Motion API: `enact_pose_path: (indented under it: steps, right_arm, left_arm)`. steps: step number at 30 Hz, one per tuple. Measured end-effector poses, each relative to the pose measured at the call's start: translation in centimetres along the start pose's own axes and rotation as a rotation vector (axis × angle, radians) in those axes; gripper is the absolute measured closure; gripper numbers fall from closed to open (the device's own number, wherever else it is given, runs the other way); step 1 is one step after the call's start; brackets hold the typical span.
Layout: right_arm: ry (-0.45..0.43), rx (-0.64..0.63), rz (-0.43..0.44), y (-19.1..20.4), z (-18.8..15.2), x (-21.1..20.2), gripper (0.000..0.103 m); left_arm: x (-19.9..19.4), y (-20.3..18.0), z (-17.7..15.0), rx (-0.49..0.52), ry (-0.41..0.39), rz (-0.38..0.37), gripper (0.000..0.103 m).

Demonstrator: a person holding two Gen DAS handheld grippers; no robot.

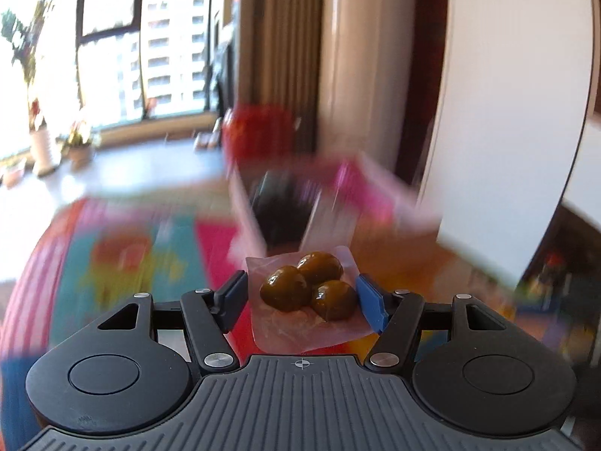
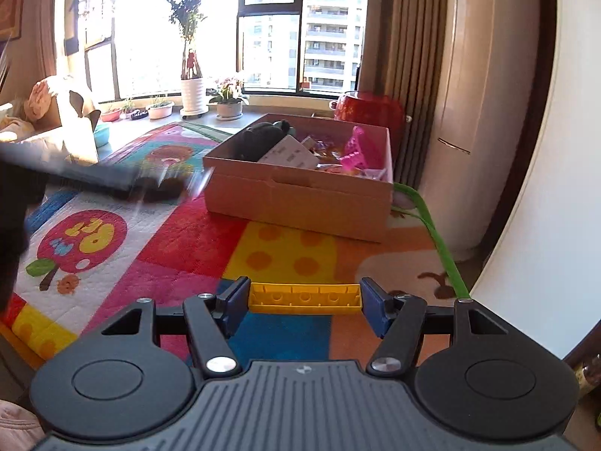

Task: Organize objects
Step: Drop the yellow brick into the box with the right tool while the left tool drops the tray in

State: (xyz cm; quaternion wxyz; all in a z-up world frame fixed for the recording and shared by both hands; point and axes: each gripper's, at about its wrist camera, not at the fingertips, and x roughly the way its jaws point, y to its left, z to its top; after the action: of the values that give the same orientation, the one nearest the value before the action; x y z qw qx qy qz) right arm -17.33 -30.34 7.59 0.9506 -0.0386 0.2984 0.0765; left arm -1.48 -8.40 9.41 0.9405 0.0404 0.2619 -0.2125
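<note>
My left gripper (image 1: 302, 295) is shut on a clear packet of three brown glossy balls (image 1: 310, 291), held above the colourful play mat; the background is blurred by motion. A cardboard box (image 1: 263, 218) lies ahead, blurred, with a dark toy inside. My right gripper (image 2: 304, 298) is shut on a long yellow toy brick (image 2: 305, 298), held crosswise above the mat. In the right wrist view the cardboard box (image 2: 300, 199) stands ahead on the mat, holding a dark plush toy (image 2: 263, 133), a grey-white flat pack (image 2: 287, 154) and pink toys (image 2: 357, 150). The left gripper shows there as a dark blur (image 2: 94, 180) at left.
A red container (image 2: 368, 107) stands behind the box by the curtain. Potted plants (image 2: 193, 94) line the window sill. A white curved wall or appliance (image 2: 544, 188) is at right. A green strip (image 2: 435, 233) runs along the mat's right edge. A sofa (image 2: 45, 124) is at far left.
</note>
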Motion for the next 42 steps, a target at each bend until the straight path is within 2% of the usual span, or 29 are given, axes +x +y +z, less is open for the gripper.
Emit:
enact_pose_path:
  steps: [3,4,6,8,11,15,21,25,29,31,33,36,39,42]
  right_arm:
    - [0.001,0.028,0.001,-0.6,0.0,0.2,0.04]
    - [0.006,0.034,-0.003,-0.7,0.1,0.4,0.04]
    - [0.015,0.039,-0.015,-0.7,0.3,0.8,0.04]
    - [0.018,0.04,-0.024,-0.8,0.3,0.9,0.04]
    - [0.024,0.046,-0.018,-1.1,0.0,1.0,0.04]
    - [0.061,0.047,-0.007,-1.6,-0.3,2.0,0.04]
    - [0.095,0.059,0.019,-1.6,1.1,2.9,0.04]
    - [0.045,0.1,0.046,-2.0,5.1,2.8,0.04]
    - [-0.058,0.183,0.044,-2.8,11.9,4.2,0.038]
    - [-0.087,0.204,0.02,-3.1,15.0,5.9,0.015]
    - [-0.078,0.232,-0.011,-3.8,16.8,7.7,0.015]
    - [-0.043,0.251,-0.034,-4.8,16.1,8.9,0.015]
    - [-0.012,0.25,-0.035,-5.8,13.1,8.8,0.015]
    - [0.015,0.172,-0.014,-5.2,9.7,7.9,0.015]
  left_arm:
    - [2.5,-0.9,4.9,-0.022,-0.101,-0.064,0.034]
    - [3.9,-1.0,6.2,-0.042,-0.119,-0.063,0.033]
    - [6.6,-1.0,7.8,-0.076,-0.093,-0.027,0.035]
    - [8.1,-0.8,7.9,-0.106,-0.081,-0.014,0.038]
    - [7.6,-0.2,6.1,-0.126,-0.086,-0.024,0.038]
    - [4.4,1.1,1.9,-0.132,-0.079,-0.031,0.038]
    - [0.5,3.7,-4.2,-0.185,0.001,-0.029,0.038]
    - [-0.3,5.6,-6.4,-0.25,0.022,-0.023,0.038]
    - [0.2,6.1,-6.7,-0.275,0.05,-0.026,0.038]
    - [0.2,6.3,-6.8,-0.285,0.053,-0.043,0.038]
    - [0.2,6.2,-6.7,-0.281,0.06,-0.057,0.038]
    - [-0.1,5.8,-7.2,-0.254,0.081,-0.064,0.038]
    - [0.8,6.2,-7.6,-0.27,0.095,-0.055,0.038]
    - [1.2,6.7,-6.6,-0.321,0.062,-0.062,0.038]
